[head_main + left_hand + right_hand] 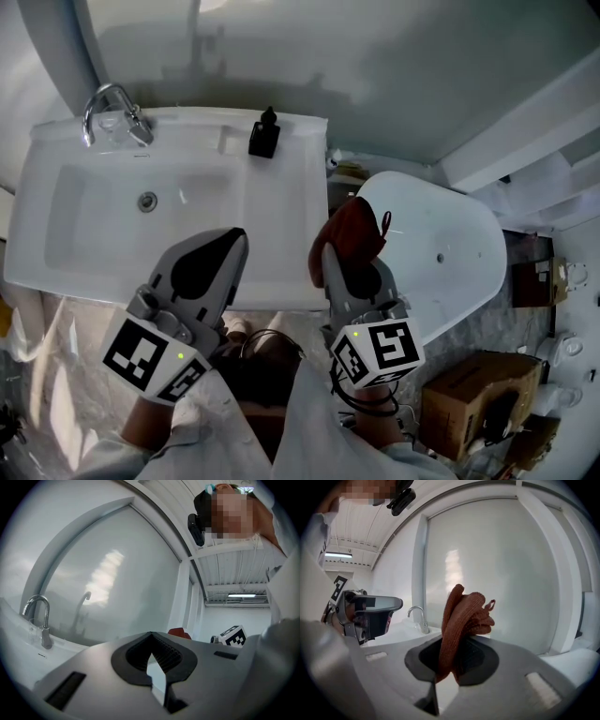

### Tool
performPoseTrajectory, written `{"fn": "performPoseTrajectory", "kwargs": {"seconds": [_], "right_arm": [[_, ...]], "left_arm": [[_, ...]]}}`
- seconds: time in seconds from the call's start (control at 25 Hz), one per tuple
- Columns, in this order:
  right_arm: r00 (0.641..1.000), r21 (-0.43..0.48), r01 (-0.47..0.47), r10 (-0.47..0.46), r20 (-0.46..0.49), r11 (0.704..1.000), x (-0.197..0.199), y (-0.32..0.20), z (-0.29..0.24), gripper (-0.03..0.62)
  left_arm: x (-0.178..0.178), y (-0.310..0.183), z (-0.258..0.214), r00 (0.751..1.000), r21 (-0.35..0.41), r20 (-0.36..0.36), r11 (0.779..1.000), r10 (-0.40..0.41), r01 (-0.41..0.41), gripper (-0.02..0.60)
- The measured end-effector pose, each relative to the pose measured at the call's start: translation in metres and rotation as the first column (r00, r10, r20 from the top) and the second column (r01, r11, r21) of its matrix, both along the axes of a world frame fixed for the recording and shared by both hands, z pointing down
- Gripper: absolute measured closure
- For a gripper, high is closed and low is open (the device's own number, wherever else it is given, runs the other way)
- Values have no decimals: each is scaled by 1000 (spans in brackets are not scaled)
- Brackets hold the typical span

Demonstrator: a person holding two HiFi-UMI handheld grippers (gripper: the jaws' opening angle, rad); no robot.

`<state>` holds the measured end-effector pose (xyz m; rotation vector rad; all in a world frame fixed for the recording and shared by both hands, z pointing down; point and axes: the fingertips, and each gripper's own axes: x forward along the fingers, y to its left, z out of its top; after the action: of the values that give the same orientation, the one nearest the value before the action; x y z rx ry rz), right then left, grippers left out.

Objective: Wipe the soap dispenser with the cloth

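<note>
Item: two grippers over sink (281, 234), cloth in hand.
The right gripper (452, 660) had its fingers pinched on the bunched rust-red cloth (464, 618). The left gripper (151, 656) had its fingers pressed together, empty. Only the head view showed the black soap dispenser (264, 134), upright on the sink's rear surface, well apart from both.

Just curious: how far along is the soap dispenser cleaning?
Done: the right gripper has the rust-brown cloth clamped. In hand: both grippers hover by the sink's front edge, left gripper shut, empty. Left: all the wiping; the black soap dispenser stands untouched at the back rim.
</note>
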<state>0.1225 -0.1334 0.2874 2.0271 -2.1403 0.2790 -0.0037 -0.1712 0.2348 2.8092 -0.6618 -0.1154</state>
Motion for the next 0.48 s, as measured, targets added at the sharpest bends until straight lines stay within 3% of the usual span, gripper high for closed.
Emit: {"fn": "performPoseTrajectory", "kwargs": {"seconds": [0.48], "right_arm": [[996,-30,49,-51,-70,998,6,-51,10,539]], "left_arm": [[-15,-27,10,997,-44,9,996,-80,81,578]]}}
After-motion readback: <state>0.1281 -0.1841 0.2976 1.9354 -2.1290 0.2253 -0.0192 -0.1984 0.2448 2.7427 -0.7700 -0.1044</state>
